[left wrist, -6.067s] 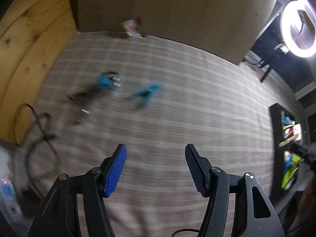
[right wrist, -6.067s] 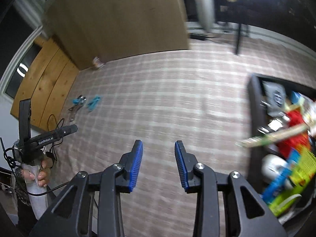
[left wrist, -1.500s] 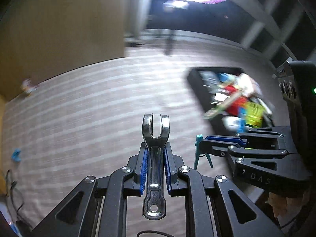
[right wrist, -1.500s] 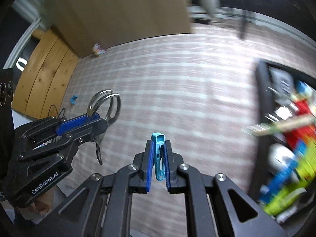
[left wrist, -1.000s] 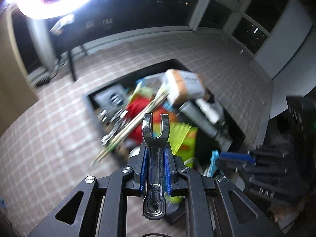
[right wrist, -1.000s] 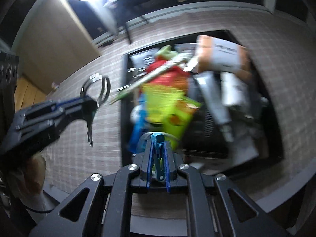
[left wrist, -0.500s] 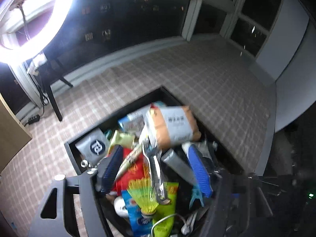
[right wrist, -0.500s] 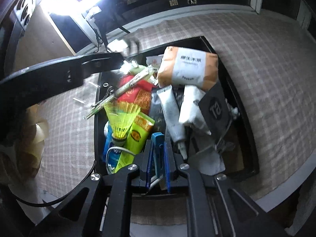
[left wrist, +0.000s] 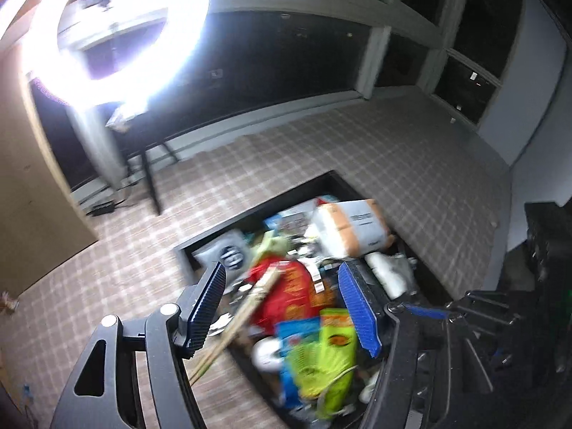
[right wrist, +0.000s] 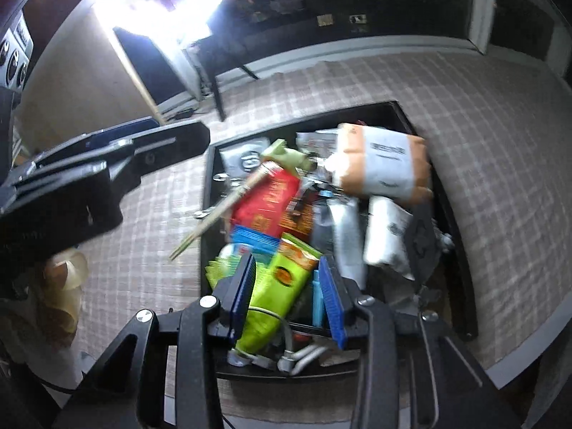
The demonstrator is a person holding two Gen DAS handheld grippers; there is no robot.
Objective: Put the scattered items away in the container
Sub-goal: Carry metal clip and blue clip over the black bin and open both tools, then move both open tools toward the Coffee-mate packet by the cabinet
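light: ring lamp [left wrist: 107, 32] | floor: checked carpet [left wrist: 393, 150] | windows [left wrist: 464, 35]: dark

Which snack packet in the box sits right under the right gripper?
The lime-green packet, lying between the opening right gripper jaws; the red packet lies farther back.

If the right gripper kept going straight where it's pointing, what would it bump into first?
Probably the green packet: it lies right between the fingers of the right gripper, whose jaws are opening, on top of the pile in the black bin. A blue clip sits beside the right-hand finger. Depth is hard to judge.
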